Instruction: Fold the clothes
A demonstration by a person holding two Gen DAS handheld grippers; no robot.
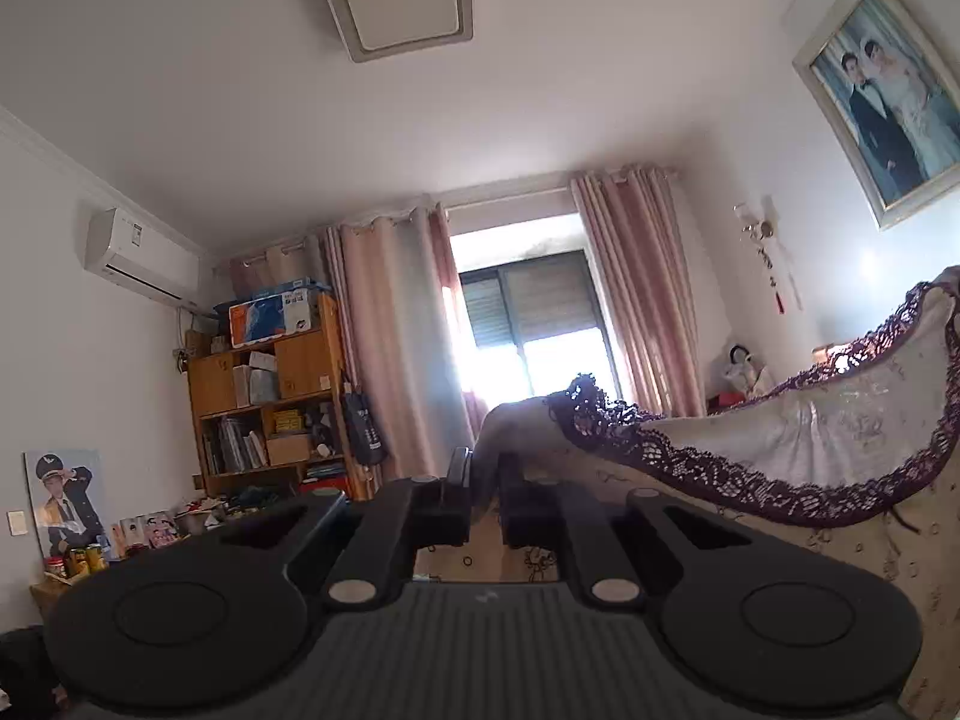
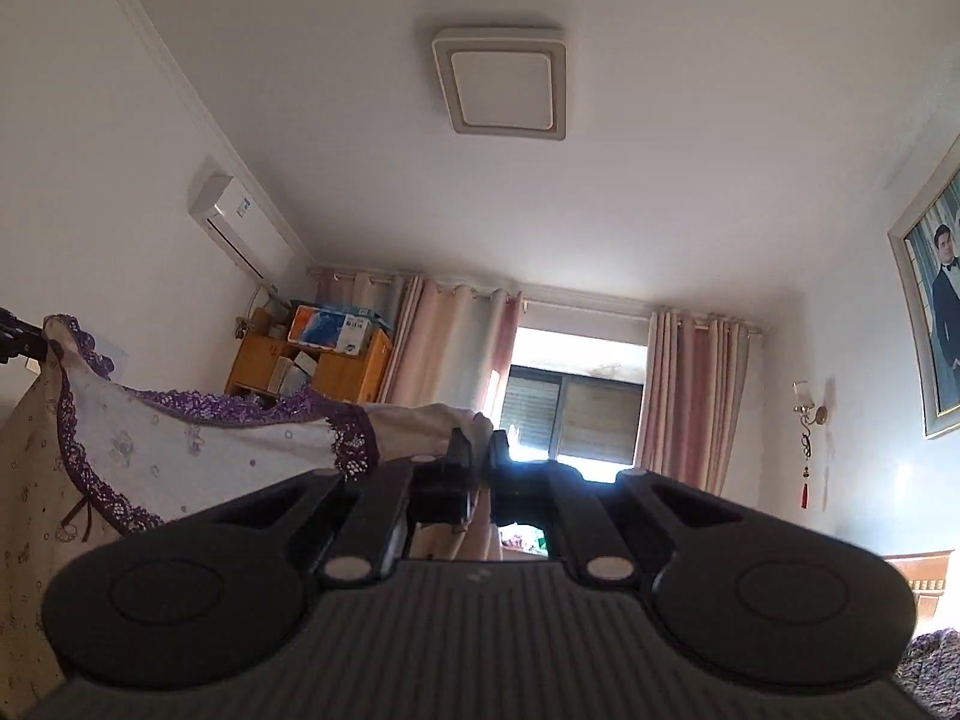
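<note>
A cream garment (image 1: pixel 810 438) with a small flower print and purple lace trim (image 1: pixel 690 456) is held up in the air, stretched between both grippers. My left gripper (image 1: pixel 485 468) is shut on one bunched corner of the cloth, which hangs to its right. My right gripper (image 2: pixel 478 450) is shut on the other corner, with the garment (image 2: pixel 180 450) sagging away to its left. At the far left of the right wrist view, the left gripper's dark tip (image 2: pixel 21 339) pinches the lace edge. The garment's lower part is hidden below both views.
Both views point up across a bedroom. A wooden bookshelf (image 1: pixel 270 396) with boxes stands at the back left, pink curtains (image 1: pixel 390 336) frame a bright window (image 1: pixel 534 324), and an air conditioner (image 1: pixel 141 258) hangs on the left wall. A framed photo (image 1: pixel 888 102) hangs on the right.
</note>
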